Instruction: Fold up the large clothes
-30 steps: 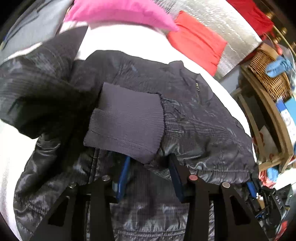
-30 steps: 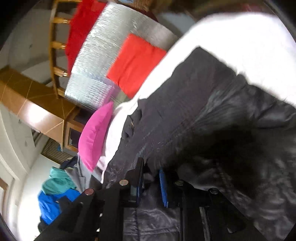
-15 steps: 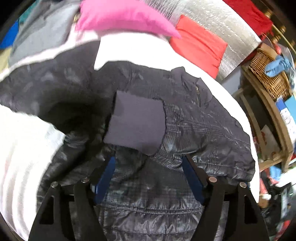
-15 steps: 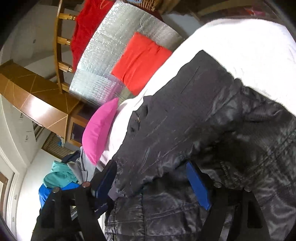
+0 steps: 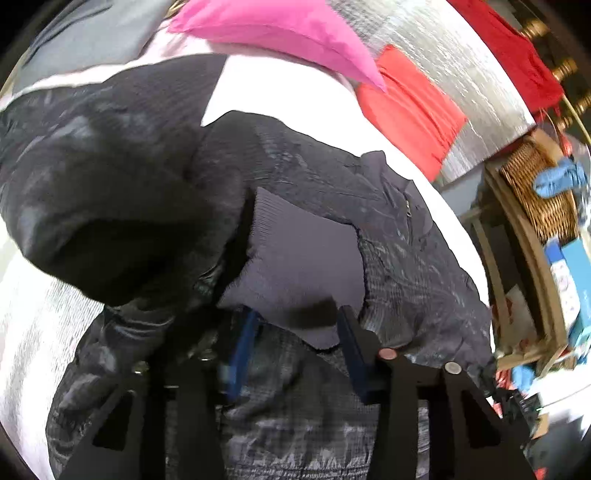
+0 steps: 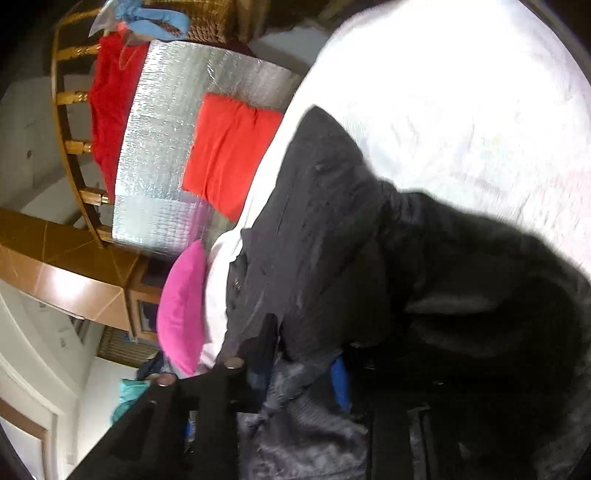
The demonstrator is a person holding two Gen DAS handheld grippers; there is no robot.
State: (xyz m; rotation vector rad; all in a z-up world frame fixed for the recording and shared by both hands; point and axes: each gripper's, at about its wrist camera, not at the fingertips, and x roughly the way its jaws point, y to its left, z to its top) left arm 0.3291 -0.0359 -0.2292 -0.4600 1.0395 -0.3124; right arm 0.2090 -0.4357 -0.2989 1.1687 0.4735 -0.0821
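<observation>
A dark padded jacket [image 5: 399, 236] lies spread on a white bed [image 5: 303, 96], its ribbed cuff [image 5: 303, 266] folded across the front. The left gripper [image 5: 295, 347] has just been closing, and its 2 blue pads pinch the lower edge of that cuff. The right gripper [image 6: 306, 373] has also just been closing; its jaws pinch a fold of jacket fabric. A pink pillow [image 5: 273, 29] and a red pillow [image 5: 410, 110] sit at the head of the bed.
</observation>
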